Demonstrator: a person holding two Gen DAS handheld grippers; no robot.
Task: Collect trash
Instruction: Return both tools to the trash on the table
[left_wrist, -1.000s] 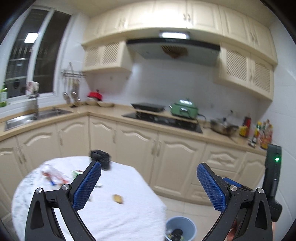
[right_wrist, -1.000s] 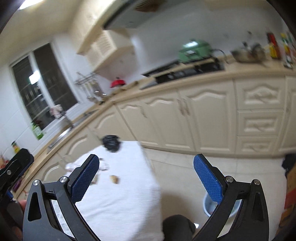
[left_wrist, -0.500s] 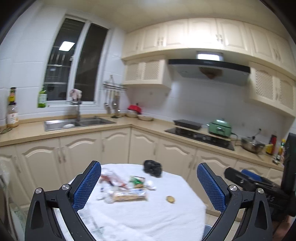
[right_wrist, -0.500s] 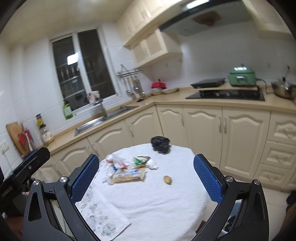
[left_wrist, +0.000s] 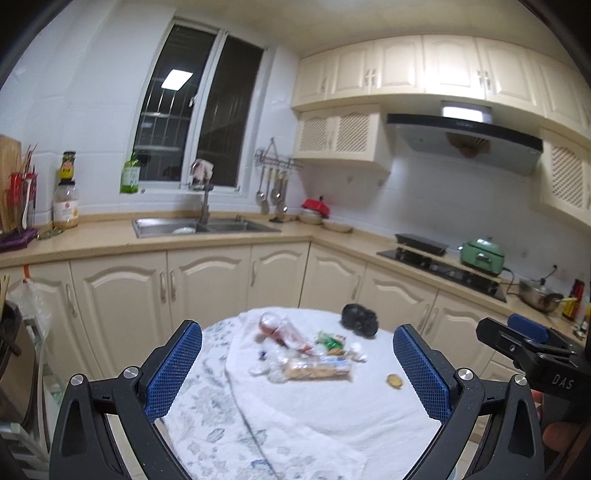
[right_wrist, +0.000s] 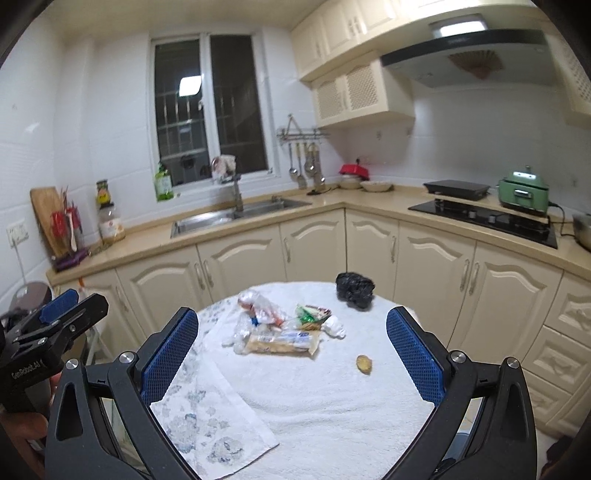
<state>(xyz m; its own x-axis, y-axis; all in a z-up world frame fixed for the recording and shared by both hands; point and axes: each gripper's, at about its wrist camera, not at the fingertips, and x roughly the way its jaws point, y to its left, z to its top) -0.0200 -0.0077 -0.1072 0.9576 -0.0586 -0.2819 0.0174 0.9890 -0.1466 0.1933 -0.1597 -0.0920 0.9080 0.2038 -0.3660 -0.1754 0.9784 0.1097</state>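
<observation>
I hold both tools level and back from the round table draped in white towelling, so each camera takes in the whole litter before I commit to a pick. The left gripper has its blue-padded jaws spread wide and grips nothing; the right gripper is likewise fully spread and empty.

The trash lies clustered near the table's middle: a long clear-wrapped biscuit packet, with a crumpled clear plastic wrapper with red print just behind it, a green snack wrapper beside that, and a white crumpled tissue touching the packet's far end. A small brown food scrap sits apart toward the right. A black crumpled bag rests at the far edge.

My judgement: collection has not begun, and the wide jaw setting suits the bulky packet first.
</observation>
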